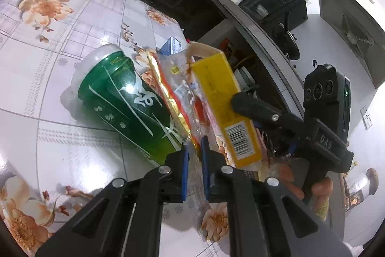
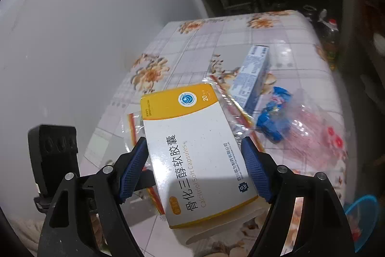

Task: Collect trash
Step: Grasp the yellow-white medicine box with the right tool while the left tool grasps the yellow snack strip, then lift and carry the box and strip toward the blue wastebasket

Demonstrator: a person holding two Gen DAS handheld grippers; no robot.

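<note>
Jaws of our right gripper (image 2: pixel 195 168) clamp the yellow-and-white capsule box (image 2: pixel 199 151) above the surface (image 2: pixel 192 45); our left gripper (image 1: pixel 194 160) pinches a clear wrapper (image 1: pixel 182 93). We should lift both steadily, grips firm

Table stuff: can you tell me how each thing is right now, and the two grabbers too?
Left gripper: fingers shut on the clear wrapper.
Right gripper: fingers shut on the yellow medicine box, held above the table.
Green cup: tipped on its side.
Blue-white box: lying flat.
Blue wrapper: crumpled.
Pink plastic bag: loose, crinkled.
</note>
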